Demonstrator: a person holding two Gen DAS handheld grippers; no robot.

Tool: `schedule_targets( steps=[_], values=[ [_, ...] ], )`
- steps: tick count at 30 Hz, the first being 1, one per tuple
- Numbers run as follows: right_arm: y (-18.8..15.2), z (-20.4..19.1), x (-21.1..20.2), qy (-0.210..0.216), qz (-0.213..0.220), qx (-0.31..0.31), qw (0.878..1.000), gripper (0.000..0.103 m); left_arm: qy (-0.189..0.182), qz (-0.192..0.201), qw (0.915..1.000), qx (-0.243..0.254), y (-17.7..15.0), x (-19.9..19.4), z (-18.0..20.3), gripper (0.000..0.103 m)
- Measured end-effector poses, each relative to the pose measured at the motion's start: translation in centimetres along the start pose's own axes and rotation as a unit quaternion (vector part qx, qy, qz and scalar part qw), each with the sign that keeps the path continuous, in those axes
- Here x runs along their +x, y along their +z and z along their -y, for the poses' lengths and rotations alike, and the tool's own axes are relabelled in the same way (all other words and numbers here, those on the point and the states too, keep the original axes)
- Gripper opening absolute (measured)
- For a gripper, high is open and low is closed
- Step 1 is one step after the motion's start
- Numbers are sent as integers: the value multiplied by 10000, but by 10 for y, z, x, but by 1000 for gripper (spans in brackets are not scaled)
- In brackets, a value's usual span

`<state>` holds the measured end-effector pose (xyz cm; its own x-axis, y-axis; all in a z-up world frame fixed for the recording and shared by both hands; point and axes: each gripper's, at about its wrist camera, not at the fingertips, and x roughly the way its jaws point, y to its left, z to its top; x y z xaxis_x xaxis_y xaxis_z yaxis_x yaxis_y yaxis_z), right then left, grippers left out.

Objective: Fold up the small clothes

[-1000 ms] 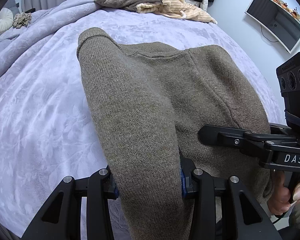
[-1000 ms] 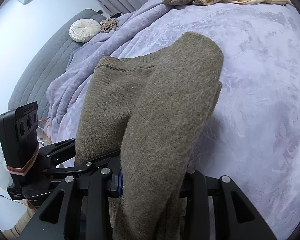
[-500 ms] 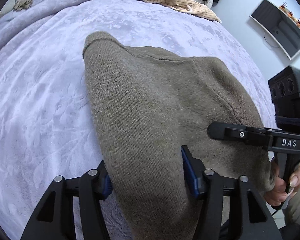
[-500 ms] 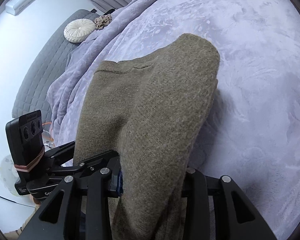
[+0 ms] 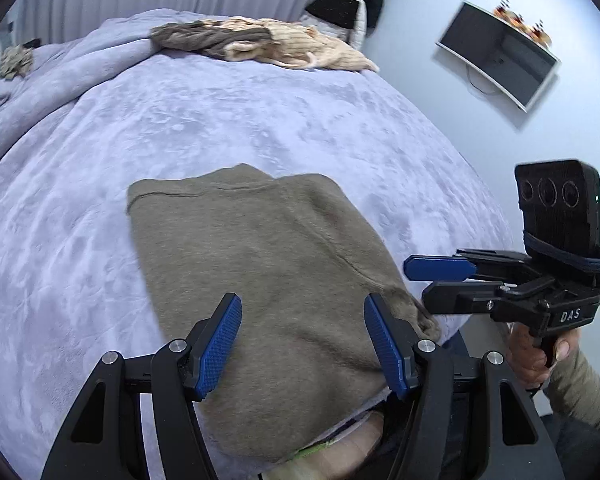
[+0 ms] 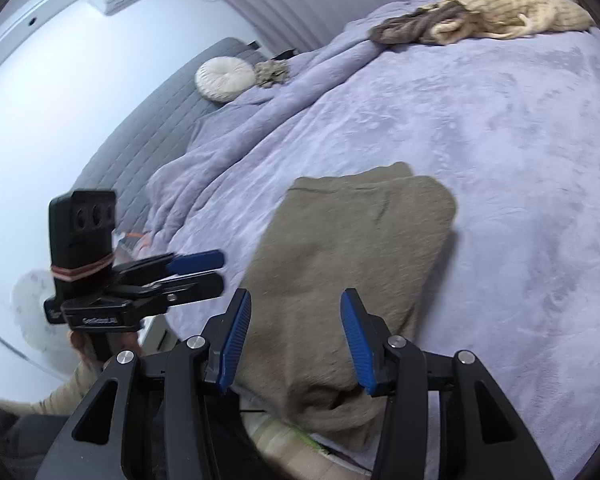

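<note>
Sweater point(image 5: 268, 280): olive knit, lying folded on the bed point(image 5: 100, 240) near its front edge, the near end hanging a little over it. Neckline end points away, toward the far pile.
Fold: looks like sleeves and sides are turned in, since the shape is a long narrow panel with a seam line running down it. I judge one more fold, end to end, is left.
Left gripper point(image 5: 304, 344): jaws spread wide, nothing between the pads, held just above the near end of the sweater. Placement suggests it has let go, or is lining up for a new grip on the hem.
Right gripper point(image 6: 296, 340): also wide and empty, over the near right part of the knit. Both sit side by side, which suits a two-corner pick.
Bed: soft purple blanket gives a broad flat surface for laying cloth out.
Pile point(image 5: 260, 40): tan and brown clothes at the far edge, well apart, probably waiting their turn.
</note>
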<state>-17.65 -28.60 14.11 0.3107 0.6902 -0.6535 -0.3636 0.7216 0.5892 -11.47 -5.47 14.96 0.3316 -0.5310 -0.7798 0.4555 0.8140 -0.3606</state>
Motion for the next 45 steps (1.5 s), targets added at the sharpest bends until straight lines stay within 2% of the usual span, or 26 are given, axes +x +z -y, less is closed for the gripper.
schedule_targets(
  steps=[2, 5, 8, 12, 14, 18, 21, 26, 30, 34, 36, 41, 45],
  values=[
    [-9, -11, 7, 108, -197, -277, 9994, 52, 41, -231, 9994, 261, -11, 16, 10, 65],
    [-26, -1, 25, -243, -522, -315, 9978, 52, 388, -680, 9965, 301, -33, 44, 3, 65],
    [-45, 29, 38, -280, -737, 66, 9969, 48, 330, -534, 9974, 350, -49, 42, 0, 65],
    [-55, 45, 39, -248, -701, 246, 9969, 46, 342, -572, 9974, 276, -45, 34, 4, 65],
    [-48, 36, 33, -323, -696, 96, 9970, 47, 352, -444, 9983, 137, -29, 26, 3, 65],
    [-18, 19, 18, -442, -363, -295, 9979, 50, 487, -279, 9984, -114, 7, 28, -15, 65],
    [10, 26, 29, -531, -338, -286, 9976, 50, 721, -525, 9954, -349, 28, 50, -32, 65],
    [34, 59, 71, -792, -734, 28, 9941, 49, 1192, -1054, 9865, -375, 32, 93, -48, 65],
    [36, 74, 87, -856, -891, 165, 9922, 49, 1326, -1070, 9851, -226, 30, 96, -44, 65],
    [38, 52, 84, -1180, -1104, -298, 9864, 53, 1521, -1080, 9824, -104, 30, 83, -34, 65],
    [39, 37, 80, -1282, -1157, -542, 9835, 67, 1673, -1089, 9799, 18, 29, 74, -28, 65],
    [26, -8, 60, -1508, -1090, -1224, 9749, 68, 2011, -1042, 9739, 139, 18, 49, -14, 65],
    [15, -30, 54, -2057, -1119, -1404, 9620, 71, 2299, -880, 9692, -62, 12, 29, -13, 65]
  ],
)
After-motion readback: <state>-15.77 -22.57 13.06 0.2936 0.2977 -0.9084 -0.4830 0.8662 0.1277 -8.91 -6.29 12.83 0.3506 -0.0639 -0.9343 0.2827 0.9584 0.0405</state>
